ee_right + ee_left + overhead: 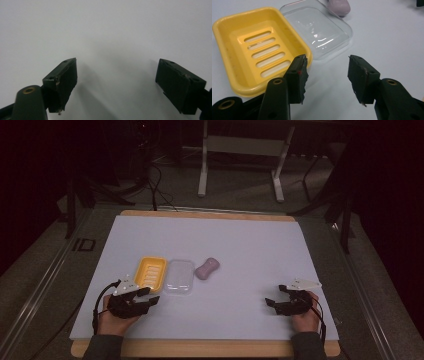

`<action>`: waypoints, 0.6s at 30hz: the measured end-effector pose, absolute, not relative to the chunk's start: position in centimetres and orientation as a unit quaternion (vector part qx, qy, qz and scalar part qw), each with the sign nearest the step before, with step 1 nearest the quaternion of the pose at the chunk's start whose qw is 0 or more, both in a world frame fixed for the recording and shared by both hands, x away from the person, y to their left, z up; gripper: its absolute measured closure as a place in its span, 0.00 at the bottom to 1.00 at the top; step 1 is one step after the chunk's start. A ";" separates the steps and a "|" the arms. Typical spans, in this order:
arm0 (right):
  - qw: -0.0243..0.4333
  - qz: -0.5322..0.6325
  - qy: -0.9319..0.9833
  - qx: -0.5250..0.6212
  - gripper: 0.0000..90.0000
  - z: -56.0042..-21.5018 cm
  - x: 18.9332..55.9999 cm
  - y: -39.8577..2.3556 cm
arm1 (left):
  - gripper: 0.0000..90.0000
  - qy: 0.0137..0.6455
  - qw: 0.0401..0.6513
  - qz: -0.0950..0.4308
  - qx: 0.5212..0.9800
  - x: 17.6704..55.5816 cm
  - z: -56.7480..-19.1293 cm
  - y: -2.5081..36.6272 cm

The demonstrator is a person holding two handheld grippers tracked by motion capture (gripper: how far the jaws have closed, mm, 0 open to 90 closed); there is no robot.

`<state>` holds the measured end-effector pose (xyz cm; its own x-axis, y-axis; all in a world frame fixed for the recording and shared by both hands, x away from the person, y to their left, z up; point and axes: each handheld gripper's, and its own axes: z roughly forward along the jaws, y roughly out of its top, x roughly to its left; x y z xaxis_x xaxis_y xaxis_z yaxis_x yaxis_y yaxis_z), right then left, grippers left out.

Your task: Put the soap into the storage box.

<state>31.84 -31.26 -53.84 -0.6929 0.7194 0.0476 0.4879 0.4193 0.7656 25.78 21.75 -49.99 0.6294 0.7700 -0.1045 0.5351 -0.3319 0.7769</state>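
A yellow soap dish [151,272] with a slotted bottom lies on the white table top at the left. A clear plastic lid [180,276] rests right beside it, and a pink soap bar [207,268] lies just past the lid. My left gripper [150,295] rests near the dish's front edge, open and empty. In the left gripper view the dish [259,50], lid [317,30] and soap [339,6] lie ahead of the left gripper [327,67]. My right gripper [272,301] rests at the front right, also open, with bare table between its jaws [116,72].
The white sheet [250,240] covers a wooden board whose edge [200,349] runs along the front. Beyond the table stand a white frame's legs [202,175] and cables on a dark floor.
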 end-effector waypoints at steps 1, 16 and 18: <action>0.151 0.404 0.827 0.362 0.19 -53.8 31.7 -31.3 | 0.55 0.407 0.411 0.144 0.803 25.8 -49.9 21.7; 0.177 0.432 0.815 0.344 0.17 -53.6 30.9 -31.7 | 0.53 0.413 0.406 0.151 0.801 26.9 -48.9 20.7; 0.177 0.432 0.815 0.344 0.17 -53.6 30.9 -31.7 | 0.53 0.414 0.406 0.151 0.800 27.0 -48.7 20.7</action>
